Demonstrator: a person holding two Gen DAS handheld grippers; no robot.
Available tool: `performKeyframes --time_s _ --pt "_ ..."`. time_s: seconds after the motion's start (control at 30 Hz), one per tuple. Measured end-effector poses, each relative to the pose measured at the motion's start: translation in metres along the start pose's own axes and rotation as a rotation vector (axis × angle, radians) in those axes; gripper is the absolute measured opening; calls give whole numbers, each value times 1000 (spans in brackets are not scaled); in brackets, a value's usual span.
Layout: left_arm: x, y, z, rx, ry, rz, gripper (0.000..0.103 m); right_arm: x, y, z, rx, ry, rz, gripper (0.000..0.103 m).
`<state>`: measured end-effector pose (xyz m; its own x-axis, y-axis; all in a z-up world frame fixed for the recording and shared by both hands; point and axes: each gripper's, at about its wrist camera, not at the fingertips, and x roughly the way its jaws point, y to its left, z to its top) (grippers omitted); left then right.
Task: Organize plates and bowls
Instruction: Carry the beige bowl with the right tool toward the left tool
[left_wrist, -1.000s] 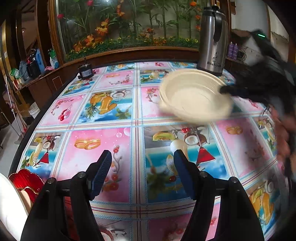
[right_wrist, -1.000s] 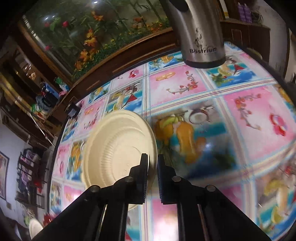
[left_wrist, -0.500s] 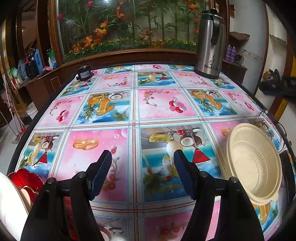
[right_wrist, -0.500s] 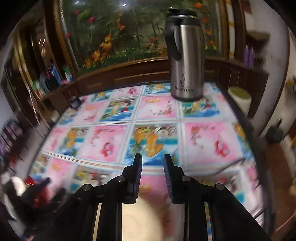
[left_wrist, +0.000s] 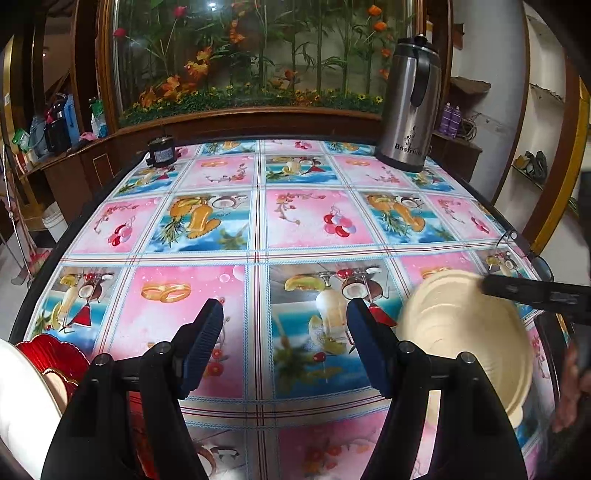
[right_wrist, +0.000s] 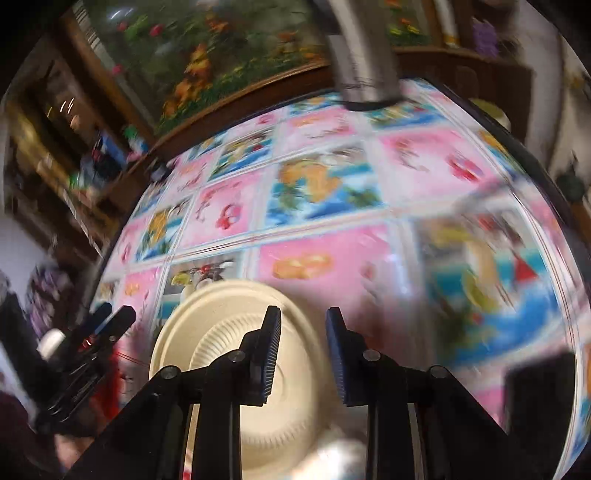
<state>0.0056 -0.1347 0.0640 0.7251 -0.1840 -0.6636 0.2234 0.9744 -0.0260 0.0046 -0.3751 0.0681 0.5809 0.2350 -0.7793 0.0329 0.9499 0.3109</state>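
Observation:
A cream paper bowl (left_wrist: 465, 332) lies on the colourful tablecloth at the near right; it also shows in the blurred right wrist view (right_wrist: 236, 354) under the left finger. My right gripper (right_wrist: 301, 350) is open just above the bowl's right rim, holding nothing; its fingers (left_wrist: 532, 291) reach over the bowl's far rim in the left wrist view. My left gripper (left_wrist: 284, 343) is open and empty above the table's near middle. A red plate (left_wrist: 51, 354) and a white dish (left_wrist: 18, 406) sit at the near left edge.
A steel thermos jug (left_wrist: 410, 107) stands at the far right of the table (left_wrist: 314, 221). A small dark jar (left_wrist: 161, 152) stands at the far left. A wooden planter ledge runs behind the table. Eyeglasses (left_wrist: 532, 254) lie near the right edge.
The right gripper carried the bowl from the far right of the table to the near right, set it down and opened its fingers. The left gripper has not moved.

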Motion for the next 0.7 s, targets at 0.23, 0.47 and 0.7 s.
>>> performKeyframes --time_s 0.23,0.47,0.7 --pt "6 -1 1 -13 32 -113 69 16 37 11 -145 -141 31 27" --pt "16 -12 0 -29 117 -341 69 -34 -16 -16 153 -196 125 37" --pt "38 -28 -11 -31 239 -413 35 -34 -27 -50 230 -104 149 37"
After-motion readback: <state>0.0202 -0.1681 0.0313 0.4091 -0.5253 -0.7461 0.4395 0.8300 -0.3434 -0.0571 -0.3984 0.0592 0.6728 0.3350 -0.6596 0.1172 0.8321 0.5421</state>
